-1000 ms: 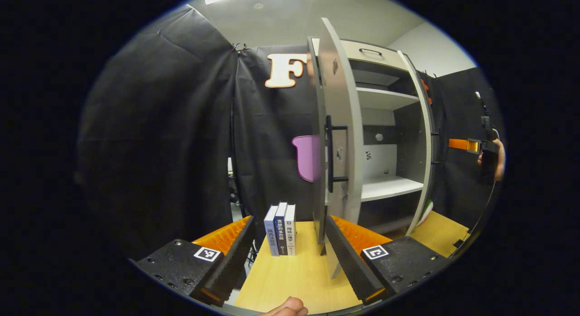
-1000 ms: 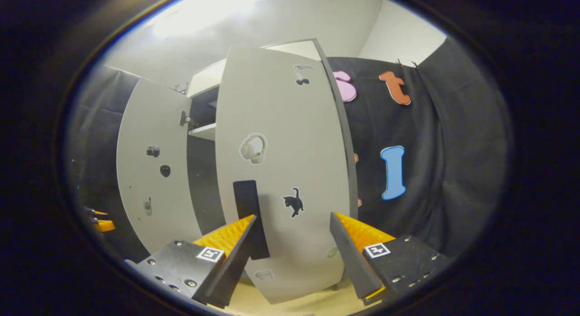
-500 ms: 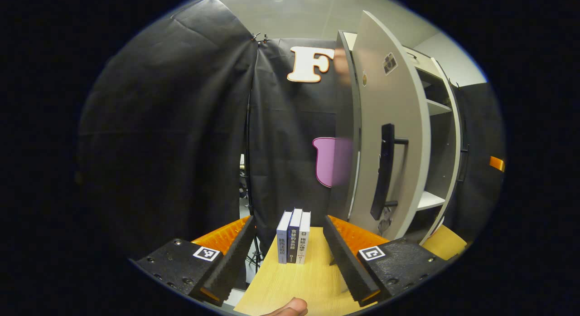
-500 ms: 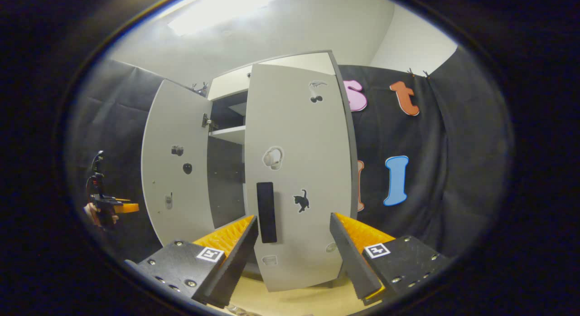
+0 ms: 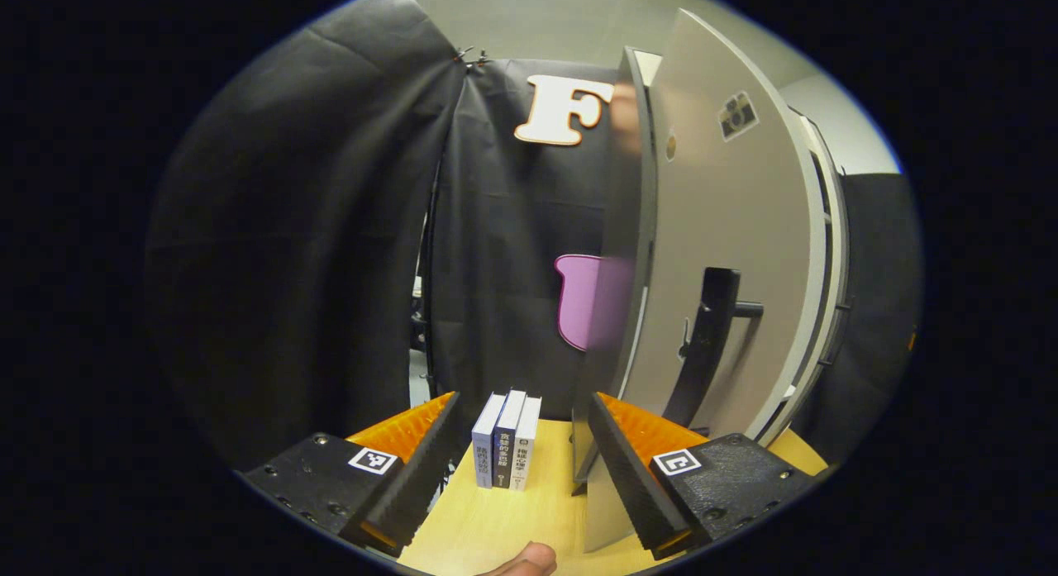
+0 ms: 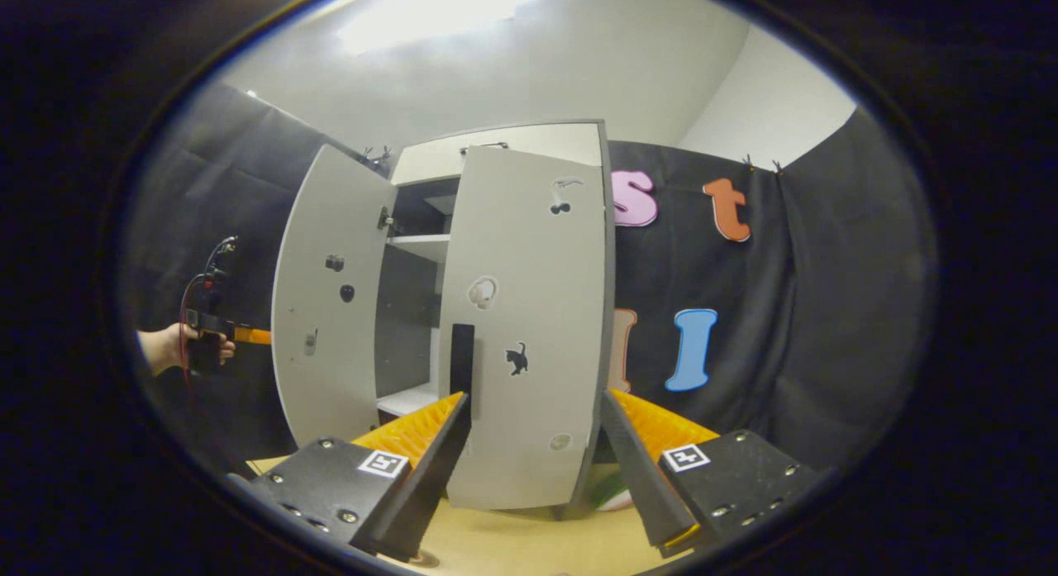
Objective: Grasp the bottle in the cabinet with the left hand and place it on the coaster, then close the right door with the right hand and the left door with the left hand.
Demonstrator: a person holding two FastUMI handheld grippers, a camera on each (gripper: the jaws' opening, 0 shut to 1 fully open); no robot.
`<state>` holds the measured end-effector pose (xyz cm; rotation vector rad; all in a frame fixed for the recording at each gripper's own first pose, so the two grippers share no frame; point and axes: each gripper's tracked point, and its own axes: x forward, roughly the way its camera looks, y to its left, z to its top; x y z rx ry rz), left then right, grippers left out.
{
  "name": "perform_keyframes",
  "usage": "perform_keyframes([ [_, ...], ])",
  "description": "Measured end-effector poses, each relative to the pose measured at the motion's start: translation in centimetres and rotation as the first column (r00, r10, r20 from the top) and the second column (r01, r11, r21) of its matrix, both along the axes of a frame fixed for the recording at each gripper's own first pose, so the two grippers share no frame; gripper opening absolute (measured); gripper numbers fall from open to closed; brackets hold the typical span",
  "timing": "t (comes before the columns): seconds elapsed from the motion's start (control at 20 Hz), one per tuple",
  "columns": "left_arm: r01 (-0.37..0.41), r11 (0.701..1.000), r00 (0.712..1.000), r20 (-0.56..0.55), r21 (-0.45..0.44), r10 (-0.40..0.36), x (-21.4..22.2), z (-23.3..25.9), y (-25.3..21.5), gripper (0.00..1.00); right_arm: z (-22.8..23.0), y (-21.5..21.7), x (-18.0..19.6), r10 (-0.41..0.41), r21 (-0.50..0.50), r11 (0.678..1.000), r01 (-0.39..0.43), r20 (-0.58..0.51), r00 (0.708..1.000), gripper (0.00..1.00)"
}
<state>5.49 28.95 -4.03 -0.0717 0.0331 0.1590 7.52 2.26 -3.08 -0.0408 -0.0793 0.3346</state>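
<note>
Cabinet interior: the right door (image 6: 525,328) is covering most of it in the right gripper view.
Left door (image 5: 727,254): is hiding the shelves in the left gripper view.
Door stickers (image 6: 517,358): are appearing too small to identify.

Light wooden table (image 5: 529,518); three books (image 5: 506,440) stand upright on it, side by side, just beside the cabinet (image 5: 727,254).

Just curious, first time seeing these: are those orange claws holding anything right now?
No. The left gripper and right gripper are both open with nothing between their fingers; the cabinet doors sit ahead, ungrasped.
</note>
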Motion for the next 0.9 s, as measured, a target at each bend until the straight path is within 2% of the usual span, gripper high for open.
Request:
perform_keyframes([
  [0.05,0.008,1.000,1.000,-0.005,0.026,-0.007,0.3,0.4,-1.3,0.96,0.1,-0.6,-0.2,-0.016,0.011,1.000,0.016,-0.008,1.000,0.92],
  [0.1,-0.020,0.997,1.000,-0.004,0.079,0.020,0.5,0.8,-1.3,0.91,0.2,-1.4,-0.7,-0.033,0.016,0.999,0.033,-0.006,0.999,0.96],
  [0.15,-0.025,0.993,1.000,0.021,0.119,0.023,0.0,1.4,-1.4,0.86,0.4,-2.2,-1.2,-0.048,0.019,0.999,0.048,-0.001,0.999,0.96],
  [0.2,-0.021,0.989,1.000,0.023,0.148,0.018,0.1,1.6,-1.9,0.85,0.3,-2.7,-1.6,-0.059,0.017,0.998,0.059,0.001,0.998,0.96],
  [0.25,-0.006,0.991,1.000,0.020,0.134,0.003,0.4,1.1,-2.3,0.87,0.0,-3.1,-1.9,-0.064,0.016,0.998,0.064,0.003,0.998,0.96],
  [0.35,0.047,0.998,0.999,-0.021,0.040,-0.046,0.7,0.0,-3.9,0.87,-0.5,-3.4,-2.4,-0.064,0.014,0.998,0.064,-0.005,0.998,0.96],
  [0.4,0.064,0.998,0.997,-0.035,-0.003,-0.064,0.3,-0.2,-5.0,0.87,-0.6,-3.6,-2.6,-0.069,0.013,0.998,0.069,-0.006,0.998,1.00],
  [0.45,0.073,0.997,0.997,-0.037,-0.014,-0.073,0.5,-0.3,-5.4,0.86,-0.8,-3.8,-2.9,-0.075,0.012,0.997,0.075,-0.007,0.997,0.96],
  [0.65,0.051,0.996,0.999,0.011,0.079,-0.052,0.6,0.9,-6.3,0.89,-0.1,-4.2,-3.4,-0.106,0.052,0.993,0.107,-0.023,0.994,0.96],
  [0.7,0.057,0.995,0.998,0.015,0.082,-0.058,0.8,0.8,-6.7,0.85,0.4,-4.2,-3.5,-0.103,0.065,0.992,0.104,-0.020,0.995,0.96],
  [0.9,0.102,0.994,0.995,0.012,0.045,-0.103,1.3,0.4,-9.4,0.86,0.8,-4.5,-3.9,-0.100,0.067,0.993,0.101,-0.015,0.995,0.96],
])
